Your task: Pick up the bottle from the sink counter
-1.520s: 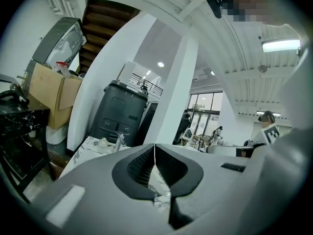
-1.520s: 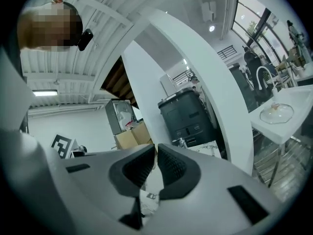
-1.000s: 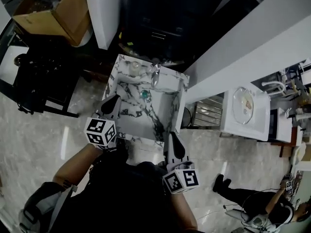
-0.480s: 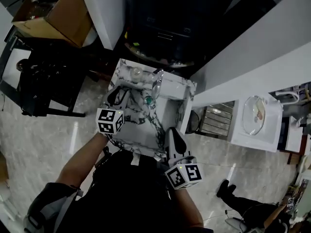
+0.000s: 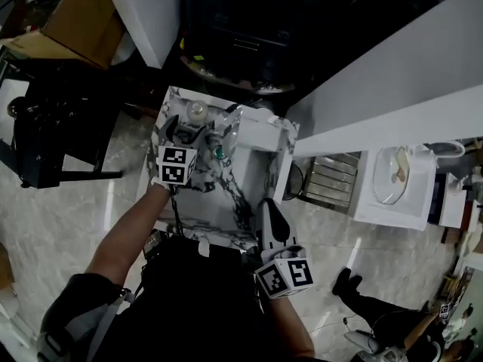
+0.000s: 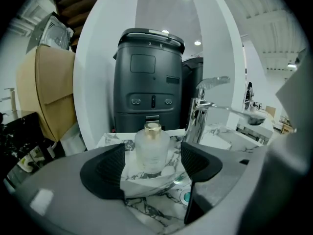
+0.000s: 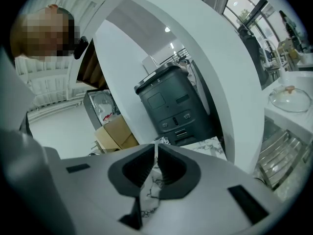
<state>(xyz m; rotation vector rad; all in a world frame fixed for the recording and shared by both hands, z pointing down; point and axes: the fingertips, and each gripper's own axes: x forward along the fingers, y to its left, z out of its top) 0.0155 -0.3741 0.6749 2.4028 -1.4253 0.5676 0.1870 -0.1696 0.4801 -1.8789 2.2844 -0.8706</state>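
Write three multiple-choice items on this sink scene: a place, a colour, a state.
1. Where does the bottle stand?
A) in the basin
B) on the counter, left of the faucet
C) on the floor
2. What colour is its cap?
A) gold
B) red
C) blue
3. How do the jaws of the right gripper stand?
A) wide apart
B) closed on the bottle
C) together, empty
1 B: it stands on marble beside the faucet. 2 A: the cap shines gold. 3 C: the jaws meet, nothing between.
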